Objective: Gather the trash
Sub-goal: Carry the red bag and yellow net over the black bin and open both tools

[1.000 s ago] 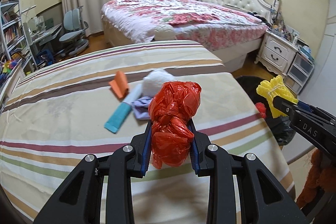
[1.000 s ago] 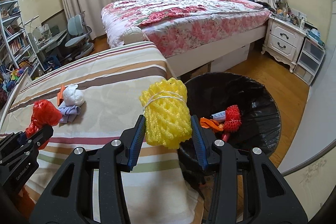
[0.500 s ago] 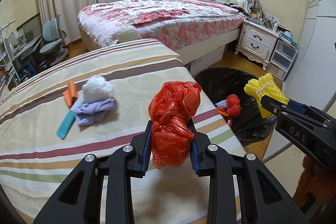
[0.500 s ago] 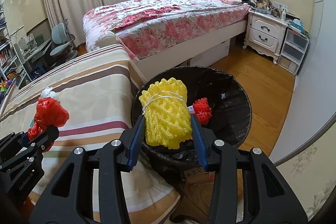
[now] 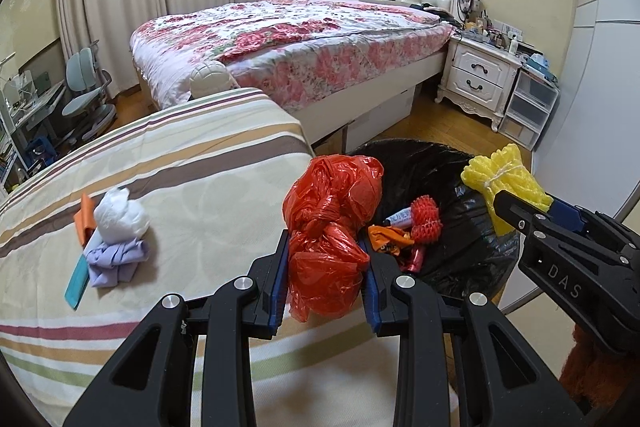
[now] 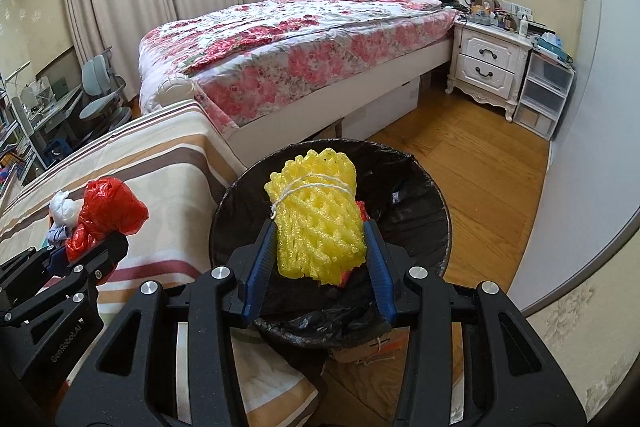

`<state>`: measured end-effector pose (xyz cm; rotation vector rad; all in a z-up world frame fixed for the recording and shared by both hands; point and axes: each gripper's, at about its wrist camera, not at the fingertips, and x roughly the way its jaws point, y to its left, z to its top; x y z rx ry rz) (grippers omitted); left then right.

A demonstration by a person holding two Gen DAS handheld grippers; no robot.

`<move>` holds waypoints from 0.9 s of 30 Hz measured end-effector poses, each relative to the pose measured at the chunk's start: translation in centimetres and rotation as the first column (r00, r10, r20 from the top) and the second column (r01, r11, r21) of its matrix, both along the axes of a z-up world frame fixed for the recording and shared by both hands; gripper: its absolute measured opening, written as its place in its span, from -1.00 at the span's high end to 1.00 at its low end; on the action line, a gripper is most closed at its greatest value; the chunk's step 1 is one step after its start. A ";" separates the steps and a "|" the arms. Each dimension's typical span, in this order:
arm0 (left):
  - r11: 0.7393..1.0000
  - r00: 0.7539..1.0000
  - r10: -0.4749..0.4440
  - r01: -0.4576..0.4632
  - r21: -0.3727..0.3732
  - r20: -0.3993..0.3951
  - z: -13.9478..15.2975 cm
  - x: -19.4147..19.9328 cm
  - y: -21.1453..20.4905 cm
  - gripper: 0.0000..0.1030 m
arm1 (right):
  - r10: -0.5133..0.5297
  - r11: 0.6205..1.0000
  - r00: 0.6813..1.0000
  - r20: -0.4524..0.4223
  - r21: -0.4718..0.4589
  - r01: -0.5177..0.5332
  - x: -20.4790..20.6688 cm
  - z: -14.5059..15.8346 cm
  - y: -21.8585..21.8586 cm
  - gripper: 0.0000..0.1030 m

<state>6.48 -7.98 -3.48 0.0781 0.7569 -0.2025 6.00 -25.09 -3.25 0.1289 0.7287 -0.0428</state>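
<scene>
My left gripper is shut on a crumpled red plastic bag, held at the striped bed's edge beside the black-lined trash bin. My right gripper is shut on a yellow foam net roll tied with string, held over the bin. The bin holds a red net ball and orange scraps. A white wad, lilac cloth, teal strip and orange piece lie on the striped bed.
A floral bed with a white headboard stands behind. A white nightstand and clear drawers stand at right on the wooden floor. A desk chair is at far left. A grey wall panel is at right.
Both grippers have moved right, off the striped bed toward the bin. The yellow roll now hangs over the bin opening; the red bag has reached the bed's edge next to it.
</scene>
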 end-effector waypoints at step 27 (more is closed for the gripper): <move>0.998 0.999 -0.025 0.027 0.060 -0.044 -2.0 5.7 -5.3 0.39 | -0.076 0.997 0.997 -0.024 -0.004 0.076 4.3 -1.9 -3.6 0.16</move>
